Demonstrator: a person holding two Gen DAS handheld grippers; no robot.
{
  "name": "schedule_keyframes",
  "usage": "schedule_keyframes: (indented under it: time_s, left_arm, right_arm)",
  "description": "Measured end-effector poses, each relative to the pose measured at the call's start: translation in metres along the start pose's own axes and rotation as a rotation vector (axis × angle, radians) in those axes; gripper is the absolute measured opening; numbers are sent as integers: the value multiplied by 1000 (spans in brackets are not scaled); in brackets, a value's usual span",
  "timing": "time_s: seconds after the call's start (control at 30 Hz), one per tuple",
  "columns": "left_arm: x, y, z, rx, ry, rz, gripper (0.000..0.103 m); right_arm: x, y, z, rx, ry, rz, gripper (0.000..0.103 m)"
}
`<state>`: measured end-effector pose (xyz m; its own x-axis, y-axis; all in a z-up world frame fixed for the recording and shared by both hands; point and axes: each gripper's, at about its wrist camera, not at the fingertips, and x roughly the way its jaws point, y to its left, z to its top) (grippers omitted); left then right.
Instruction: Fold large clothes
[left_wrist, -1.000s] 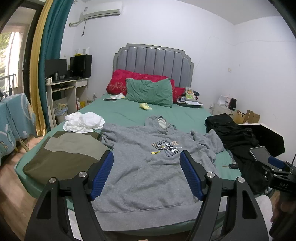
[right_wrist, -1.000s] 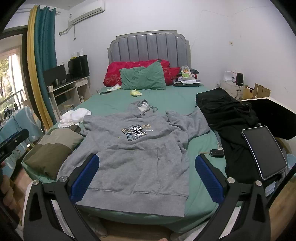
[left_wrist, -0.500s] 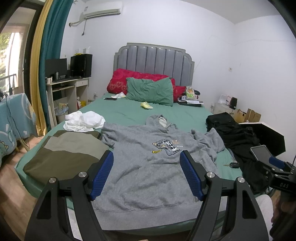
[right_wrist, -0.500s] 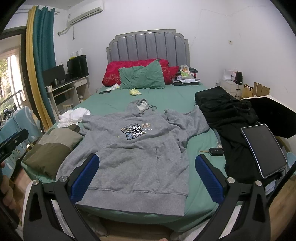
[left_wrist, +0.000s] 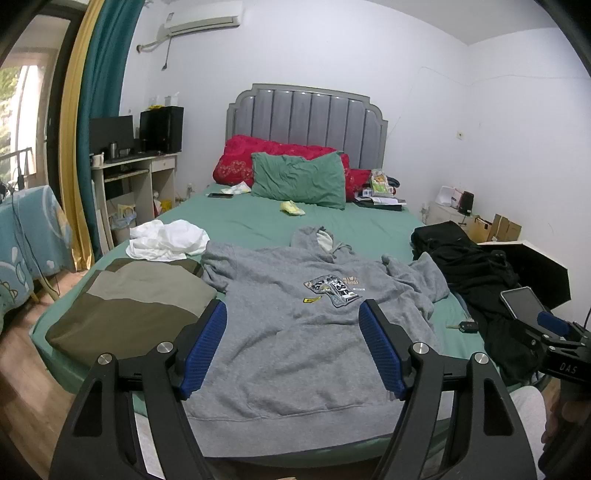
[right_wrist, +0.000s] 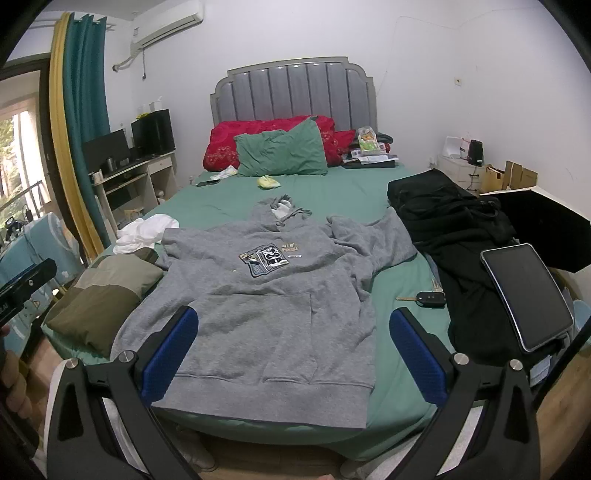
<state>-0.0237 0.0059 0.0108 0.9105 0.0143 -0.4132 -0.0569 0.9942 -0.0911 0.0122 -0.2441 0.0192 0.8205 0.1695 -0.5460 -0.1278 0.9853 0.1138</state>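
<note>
Grey hoodie (left_wrist: 295, 332) spread flat, face up, on green bed (left_wrist: 258, 225), straight ahead of and below both grippers. Left gripper (left_wrist: 293, 347) wide open, holding nothing, clear of the cloth. Right gripper (right_wrist: 293, 354) likewise wide open and empty. Folded olive garment (left_wrist: 133, 306) just left of left gripper; black clothes (right_wrist: 450, 221) beyond right gripper.

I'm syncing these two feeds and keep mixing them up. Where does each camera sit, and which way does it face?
Left wrist view: on the left gripper, looking down the bed at the grey hoodie; its own open blue-padded fingers show, and the right gripper at the right edge.
Right wrist view: on the right gripper, set further right, facing the same way; its open fingers show, and a hand at the left edge.
Shared: hoodie, olive folded garment, tablet, key fob.
</note>
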Motion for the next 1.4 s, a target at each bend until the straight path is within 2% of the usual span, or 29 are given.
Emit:
schedule_keyframes:
  time_s: [0.73, 1.03, 1.3, 1.4]
  left_arm:
    - [0, -1, 2, 2, 4, 1, 77]
    - [-1, 0, 2, -3, 2, 13, 77]
    - [5, 3, -3, -9, 32, -3, 77]
    - [12, 1, -5, -9, 46, -32, 77]
  right_arm:
    - [0, -1, 0, 2, 4, 1, 102]
    - [-1, -13, -11, 12, 12, 0, 102]
    - [7, -15, -13, 16, 32, 2, 102]
    - [12, -16, -14, 20, 43, 3, 102]
